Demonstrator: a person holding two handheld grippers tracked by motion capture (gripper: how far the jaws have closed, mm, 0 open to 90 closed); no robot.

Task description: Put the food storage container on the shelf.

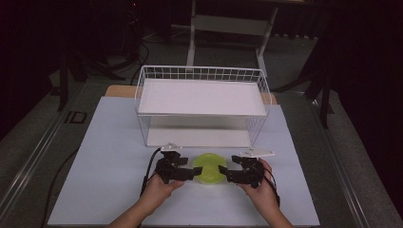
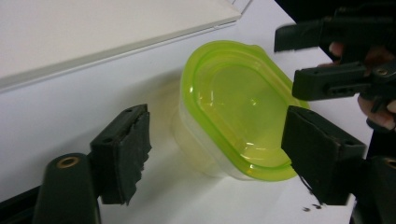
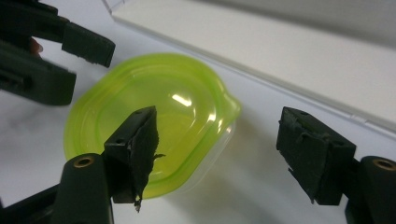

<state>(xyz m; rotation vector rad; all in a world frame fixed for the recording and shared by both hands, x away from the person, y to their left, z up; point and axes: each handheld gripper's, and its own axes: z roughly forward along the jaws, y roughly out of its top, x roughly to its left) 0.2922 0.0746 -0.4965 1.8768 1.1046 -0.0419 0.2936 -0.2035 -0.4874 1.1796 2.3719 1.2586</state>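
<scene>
High view: white table (image 1: 109, 190) is cleared at front so work is within reach | wire rack (image 1: 202, 107) is set behind, prob. as destination | lidded green container (image 1: 209, 168) is sat btwn rack & person, flanked for two-sided pickup | left gripper (image 1: 196, 172) & right gripper (image 1: 224, 175): jaws part-open, nothing gripped yet, ends of container straddled.

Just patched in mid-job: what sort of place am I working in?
Likely a lab or studio recording bench, not a kitchen: a white table with one wire rack and a green-lidded container, dark curtains and stands around it.
</scene>
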